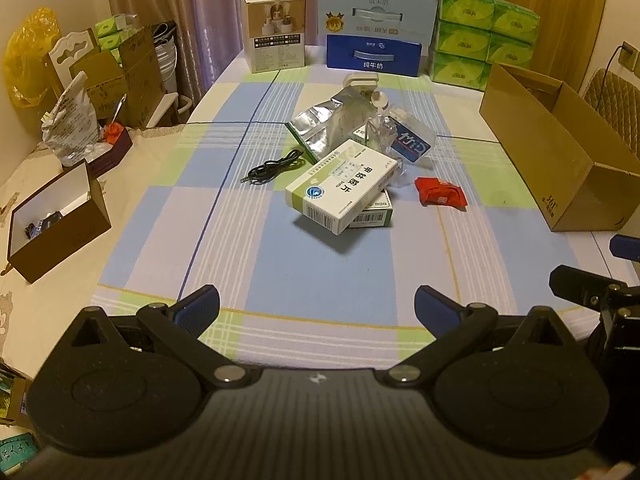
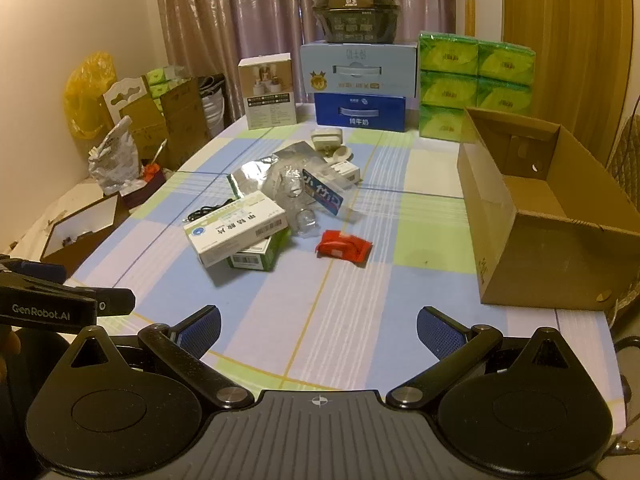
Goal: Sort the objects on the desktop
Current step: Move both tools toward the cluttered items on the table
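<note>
Desktop objects are lying in a loose heap at the middle of the checked table [image 1: 320, 264] in the left wrist view: a white medicine box [image 1: 340, 186] is leaning tilted on a green-edged box [image 1: 374, 216], with a silver foil bag [image 1: 324, 126] and a black cable [image 1: 272, 168] just beside them and a red packet [image 1: 440, 194] sitting apart to the right. The left gripper [image 1: 318, 308] is hovering over the near edge, its fingers [image 1: 198, 310] spread wide and gripping nothing. In the right wrist view, the same pile is sitting left of an open cardboard box [image 2: 536, 216], the red packet [image 2: 344, 248] lying nearest it. The right gripper [image 2: 318, 330] is likewise hanging with fingers [image 2: 438, 334] released and empty, well short of the pile.
</note>
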A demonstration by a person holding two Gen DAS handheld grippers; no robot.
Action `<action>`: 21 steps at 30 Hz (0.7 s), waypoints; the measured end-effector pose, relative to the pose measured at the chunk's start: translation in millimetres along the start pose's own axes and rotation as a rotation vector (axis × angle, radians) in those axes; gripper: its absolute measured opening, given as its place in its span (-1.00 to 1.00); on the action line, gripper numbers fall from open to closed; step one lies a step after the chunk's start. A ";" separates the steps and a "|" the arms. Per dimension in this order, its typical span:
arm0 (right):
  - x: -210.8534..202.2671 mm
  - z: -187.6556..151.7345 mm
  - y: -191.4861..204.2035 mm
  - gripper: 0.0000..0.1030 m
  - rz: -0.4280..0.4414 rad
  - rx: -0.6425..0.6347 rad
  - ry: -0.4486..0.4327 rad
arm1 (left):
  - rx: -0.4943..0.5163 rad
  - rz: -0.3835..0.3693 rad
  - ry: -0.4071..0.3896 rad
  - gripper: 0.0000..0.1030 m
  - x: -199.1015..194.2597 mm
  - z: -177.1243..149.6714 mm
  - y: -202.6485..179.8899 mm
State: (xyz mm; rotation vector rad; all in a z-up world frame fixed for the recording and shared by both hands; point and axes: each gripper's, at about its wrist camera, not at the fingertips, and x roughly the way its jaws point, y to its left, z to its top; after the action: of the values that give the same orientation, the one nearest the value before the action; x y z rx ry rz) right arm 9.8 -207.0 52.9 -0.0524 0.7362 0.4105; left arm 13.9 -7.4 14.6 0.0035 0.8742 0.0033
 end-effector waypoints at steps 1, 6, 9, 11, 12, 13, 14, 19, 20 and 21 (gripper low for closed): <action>-0.1 0.1 0.1 0.97 0.001 -0.001 0.000 | -0.001 -0.001 0.001 0.98 -0.1 -0.5 0.4; -3.3 -1.2 2.0 0.97 -0.006 -0.024 -0.035 | -0.005 -0.004 0.008 0.98 0.8 -1.5 0.4; -4.2 -2.5 1.7 0.97 0.011 -0.018 -0.048 | -0.006 -0.003 0.010 0.98 1.3 -1.9 0.7; -3.9 -3.3 0.0 0.97 0.026 0.000 -0.052 | -0.007 -0.003 0.011 0.98 1.7 -1.9 0.6; -3.6 -2.8 -0.7 0.97 0.026 0.004 -0.053 | -0.006 -0.002 0.012 0.98 2.2 -1.6 0.4; -2.9 -3.0 -0.7 0.97 0.026 0.009 -0.052 | -0.005 -0.003 0.012 0.98 2.5 -1.9 0.9; -2.1 -3.2 -0.6 0.97 0.029 0.012 -0.049 | -0.006 -0.002 0.011 0.98 2.1 -2.0 0.6; 1.4 -3.6 3.4 0.97 0.040 -0.019 -0.047 | -0.002 -0.005 0.012 0.98 4.7 -2.2 2.1; 2.2 -3.4 3.6 0.97 0.044 -0.025 -0.047 | -0.001 -0.008 0.013 0.98 5.2 -1.5 3.0; 3.0 -3.4 3.6 0.97 0.050 -0.028 -0.046 | 0.002 -0.016 0.013 0.98 6.3 -1.4 4.2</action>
State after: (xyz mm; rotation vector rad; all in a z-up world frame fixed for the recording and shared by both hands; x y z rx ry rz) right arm 8.2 -203.3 48.7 -0.0511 0.6872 0.4688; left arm 16.8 -3.2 8.9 -0.0013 0.8873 -0.0123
